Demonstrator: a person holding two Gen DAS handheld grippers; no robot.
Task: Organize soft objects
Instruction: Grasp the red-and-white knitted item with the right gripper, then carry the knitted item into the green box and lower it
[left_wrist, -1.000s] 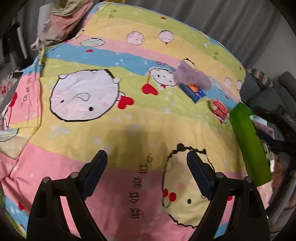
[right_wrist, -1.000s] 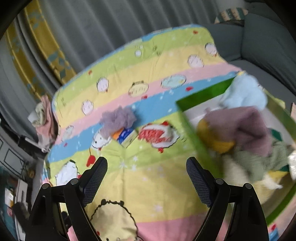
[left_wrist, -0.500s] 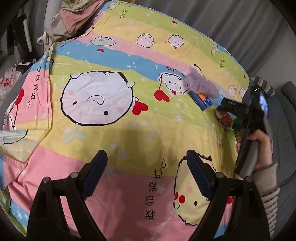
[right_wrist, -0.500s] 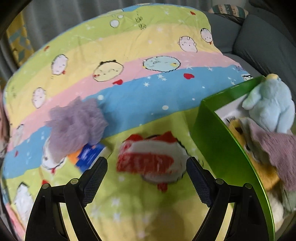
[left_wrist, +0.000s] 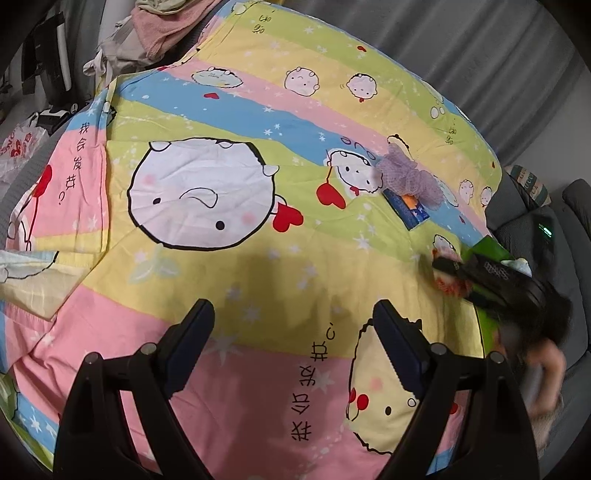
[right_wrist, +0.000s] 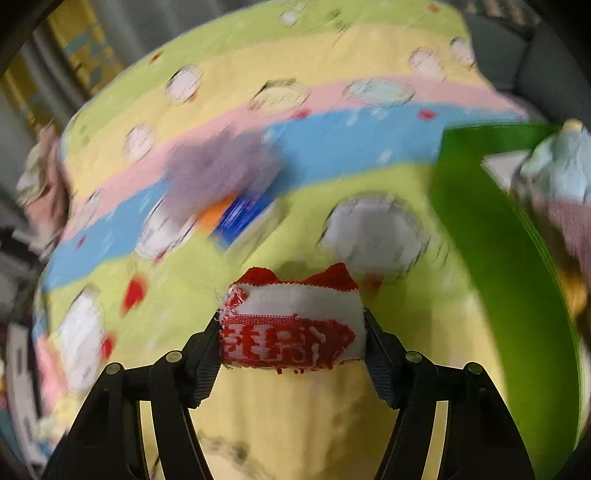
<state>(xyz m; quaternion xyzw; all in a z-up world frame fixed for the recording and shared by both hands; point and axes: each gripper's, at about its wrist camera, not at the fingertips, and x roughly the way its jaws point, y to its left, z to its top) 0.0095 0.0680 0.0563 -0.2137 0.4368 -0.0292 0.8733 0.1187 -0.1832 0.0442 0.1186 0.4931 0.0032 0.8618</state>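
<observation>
Squashing between the right gripper (right_wrist: 291, 334) pads, low in the frame's centre, the red-and-white knitted cloth pouch (right_wrist: 291, 328) looks light, limp and unlikely to slip; gripping its short ends suits it. Its long axis runs left-right, red ears pointing up-frame. The left gripper (left_wrist: 293, 349) gapes, empty, above the striped cartoon bedspread (left_wrist: 221, 266).

The little red-and-white knit pouch (right_wrist: 291, 325) is pinched between the right tool (right_wrist: 291, 345) pads, while the fuzzy purple puff (left_wrist: 410, 175) is left lying on the bed, partly over a blue packet (left_wrist: 410, 210).
</observation>
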